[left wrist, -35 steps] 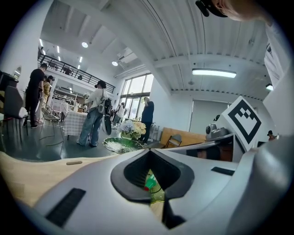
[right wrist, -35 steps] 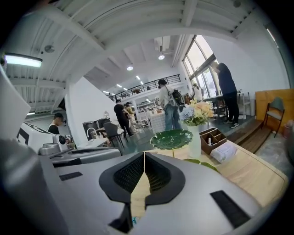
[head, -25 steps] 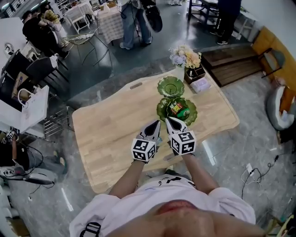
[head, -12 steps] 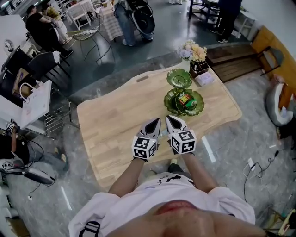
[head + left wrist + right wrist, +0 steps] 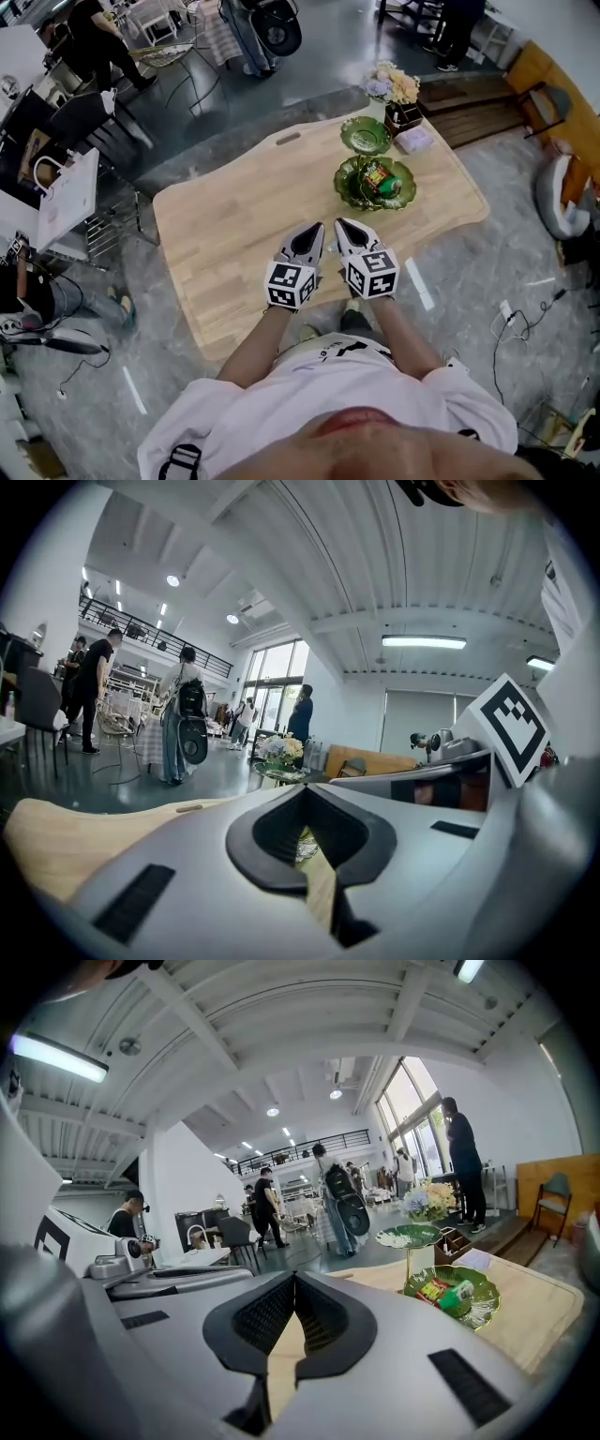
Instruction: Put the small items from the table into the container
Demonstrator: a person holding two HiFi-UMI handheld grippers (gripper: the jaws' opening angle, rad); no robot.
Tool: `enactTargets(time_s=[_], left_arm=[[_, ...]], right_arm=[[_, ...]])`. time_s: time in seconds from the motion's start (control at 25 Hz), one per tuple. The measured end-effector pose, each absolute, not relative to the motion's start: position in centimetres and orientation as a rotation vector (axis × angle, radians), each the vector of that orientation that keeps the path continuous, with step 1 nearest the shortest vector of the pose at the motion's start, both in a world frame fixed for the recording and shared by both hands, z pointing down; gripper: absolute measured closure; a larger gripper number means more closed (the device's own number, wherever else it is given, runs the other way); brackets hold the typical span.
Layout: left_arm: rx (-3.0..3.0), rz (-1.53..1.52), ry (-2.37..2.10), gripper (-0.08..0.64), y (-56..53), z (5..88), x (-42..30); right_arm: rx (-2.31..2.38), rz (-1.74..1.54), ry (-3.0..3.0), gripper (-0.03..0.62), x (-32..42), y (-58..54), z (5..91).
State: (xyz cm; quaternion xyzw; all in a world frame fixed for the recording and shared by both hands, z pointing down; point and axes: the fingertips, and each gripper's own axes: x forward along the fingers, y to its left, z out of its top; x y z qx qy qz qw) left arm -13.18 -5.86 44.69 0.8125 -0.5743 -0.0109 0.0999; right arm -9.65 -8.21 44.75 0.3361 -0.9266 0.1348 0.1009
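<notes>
Ahead of my left gripper [image 5: 316,230] and right gripper [image 5: 342,225], jaws pressed together empty, sits a green dish [image 5: 351,189] on the bench [image 5: 234,225].

The left tongs [image 5: 313,231] and right tongs [image 5: 345,228] now lie farther back from the green dish [image 5: 343,178], nearer the table's [image 5: 225,234] front edge.

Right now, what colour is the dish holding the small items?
The dish is green, with a scalloped rim; it shows best in the right gripper view.

Wooden table [image 5: 234,234] with green tiered dish [image 5: 343,192]
</notes>
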Motion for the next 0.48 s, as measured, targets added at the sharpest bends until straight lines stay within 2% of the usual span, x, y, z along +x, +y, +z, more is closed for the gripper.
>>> enactTargets(time_s=[0.48], left_arm=[[2.408, 0.016, -1.676, 0.554, -4.0, 48.4, -13.6]], right_arm=[[1.025, 0.439, -2.689, 0.574, -8.4, -5.8, 49.7]])
